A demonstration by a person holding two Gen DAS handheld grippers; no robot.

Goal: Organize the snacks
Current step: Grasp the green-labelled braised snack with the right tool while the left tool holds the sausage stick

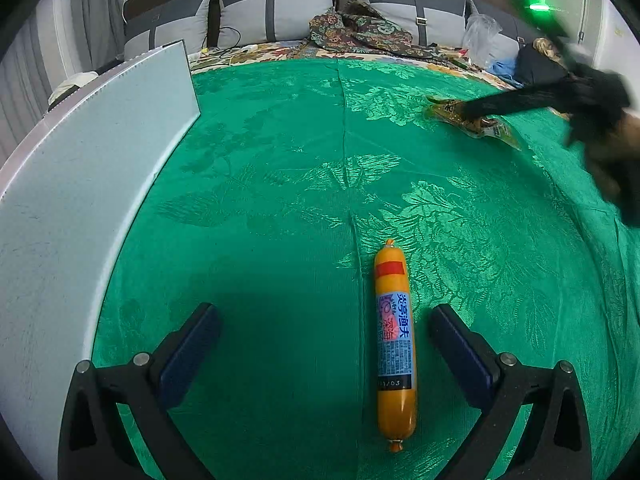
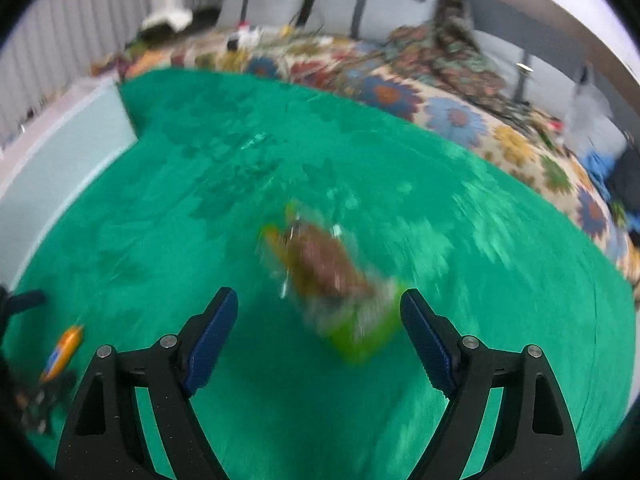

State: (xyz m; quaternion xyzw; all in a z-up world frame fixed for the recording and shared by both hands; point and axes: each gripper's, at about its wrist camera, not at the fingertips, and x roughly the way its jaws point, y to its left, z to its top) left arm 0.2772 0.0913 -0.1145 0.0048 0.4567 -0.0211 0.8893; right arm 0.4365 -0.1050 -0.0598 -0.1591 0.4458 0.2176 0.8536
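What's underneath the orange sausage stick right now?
The sausage stick lies flat on the green patterned cloth, along a crease in it, between the open fingers of the left claw. What the cloth itself covers cannot be seen.

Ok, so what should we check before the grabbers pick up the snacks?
1. Left gripper open: ok, its fingers are spread wide.
2. Sausage between the left fingers: ok, though it lies closer to the right-hand one and nothing touches it.
3. Right gripper open: ok, its fingers are spread.
4. Snack packet lined up for the right gripper: cannot tell, the right wrist view is blurred; it looks ahead of the fingers, nearer the right one.
5. Packet free of the right gripper: cannot tell; in the left wrist view a dark finger overlaps it.
6. White box ready to take snacks: cannot tell, only its outer wall shows.
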